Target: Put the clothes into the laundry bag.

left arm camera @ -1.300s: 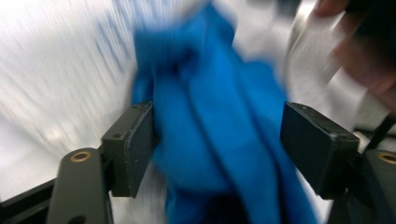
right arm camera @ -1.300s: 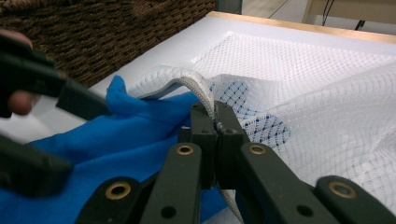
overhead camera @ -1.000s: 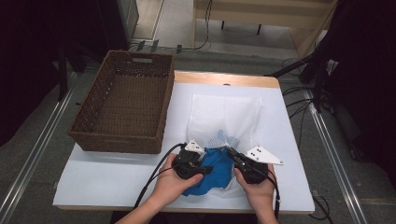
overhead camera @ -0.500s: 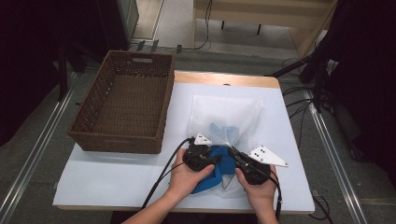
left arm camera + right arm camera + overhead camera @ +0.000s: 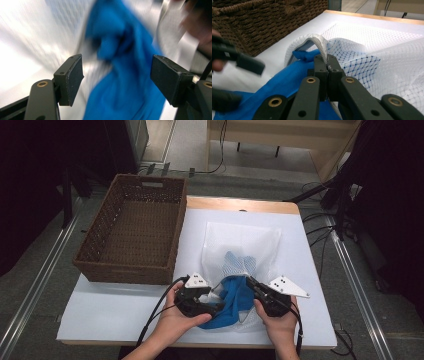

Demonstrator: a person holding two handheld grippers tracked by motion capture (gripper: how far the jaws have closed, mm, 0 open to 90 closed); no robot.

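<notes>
- High view showed the left gripper (image 5: 212, 296) and the right gripper (image 5: 250, 284) close together at the near edge of the white table (image 5: 125, 305), each in one of the person's hands.
- Between the two grippers lay a blue cloth (image 5: 232, 302), partly inside a white mesh bag (image 5: 242, 245) that stretched away from the grippers toward the far side of the table.
- Left gripper view was blurred; its jaws stood well apart, and they had just been opening. The blue cloth (image 5: 120, 82) lay ahead of and between the pads (image 5: 75, 77), but neither pad pressed on it, so this gripper held nothing.
- Beyond the left gripper's jaws, pale mesh (image 5: 60, 27) could be made out to the left of the cloth, too smeared for detail.
- Right gripper view showed the right gripper (image 5: 327, 67) with its jaws pressed tight together on the thick white rim of the mesh bag (image 5: 387, 57), lifting that rim into an arch above the table.
- Just left of and below those closed jaws, the blue cloth (image 5: 284, 82) ran under the raised rim; more blue showed through the mesh just to the right of the jaws.
- Farther to the left of the right gripper, the left gripper (image 5: 234, 80) appeared as a dark blur over the cloth.
- A brown wicker basket (image 5: 132, 227) stood beyond and to the left of the left gripper, well apart from the bag; in the right gripper view the basket (image 5: 262, 22) rose behind the cloth.
</notes>
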